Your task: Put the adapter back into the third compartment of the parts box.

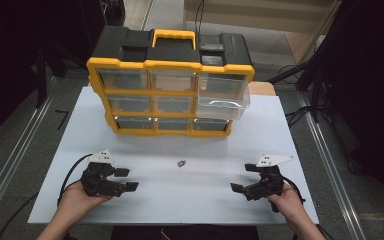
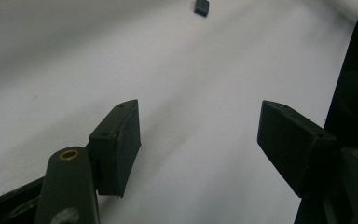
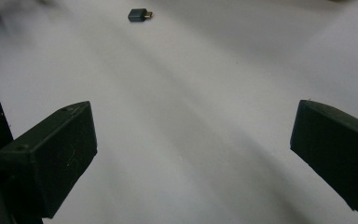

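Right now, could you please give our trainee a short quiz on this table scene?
1. True or false: the left gripper holds the small dark adapter.
2. Which drawer of the yellow-and-black organizer is pulled out? A) top left B) right column, middle row C) bottom middle
3. Fill in: both grippers' fingers are ____.

Key: 1 false, it lies on the white table between the left gripper and the right gripper; 2 B; 3 open.

Yellow-and-black drawer cabinet (image 1: 170, 65) (clear drawers), white table (image 1: 180, 200), small dark grey adapter (image 1: 181, 163).
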`<action>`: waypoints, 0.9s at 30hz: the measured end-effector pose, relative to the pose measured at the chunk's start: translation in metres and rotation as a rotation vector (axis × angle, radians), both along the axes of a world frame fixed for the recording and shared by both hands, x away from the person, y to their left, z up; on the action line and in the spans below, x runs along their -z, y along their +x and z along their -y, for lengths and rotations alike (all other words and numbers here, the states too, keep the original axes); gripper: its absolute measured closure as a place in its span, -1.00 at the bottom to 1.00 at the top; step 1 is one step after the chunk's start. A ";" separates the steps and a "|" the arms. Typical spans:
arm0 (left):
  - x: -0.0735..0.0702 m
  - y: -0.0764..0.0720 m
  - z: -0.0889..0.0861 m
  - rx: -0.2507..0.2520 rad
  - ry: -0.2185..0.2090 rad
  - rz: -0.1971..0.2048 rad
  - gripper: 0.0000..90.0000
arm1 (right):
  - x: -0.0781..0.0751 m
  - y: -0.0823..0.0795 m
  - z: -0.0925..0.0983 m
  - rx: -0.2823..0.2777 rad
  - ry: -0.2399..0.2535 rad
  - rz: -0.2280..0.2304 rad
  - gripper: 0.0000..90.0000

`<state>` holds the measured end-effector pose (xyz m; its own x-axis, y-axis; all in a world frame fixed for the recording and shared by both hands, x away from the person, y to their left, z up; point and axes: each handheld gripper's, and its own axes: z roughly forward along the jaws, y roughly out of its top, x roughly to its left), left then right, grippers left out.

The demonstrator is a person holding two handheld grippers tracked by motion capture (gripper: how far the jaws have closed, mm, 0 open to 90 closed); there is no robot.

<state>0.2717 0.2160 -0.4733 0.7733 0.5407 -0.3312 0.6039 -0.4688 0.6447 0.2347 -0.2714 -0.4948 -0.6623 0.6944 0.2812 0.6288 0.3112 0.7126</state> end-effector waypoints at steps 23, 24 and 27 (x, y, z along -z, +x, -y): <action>-0.005 0.000 -0.003 -0.024 -0.021 0.060 -0.33 | 0.002 0.000 -0.003 0.001 -0.030 -0.015 -1.00; -0.005 0.000 -0.003 -0.023 -0.024 0.056 -0.33 | 0.002 0.000 -0.003 0.001 -0.029 -0.013 -1.00; -0.004 -0.001 -0.003 -0.021 -0.021 0.053 -0.33 | 0.002 0.000 -0.004 0.000 -0.029 -0.017 -1.00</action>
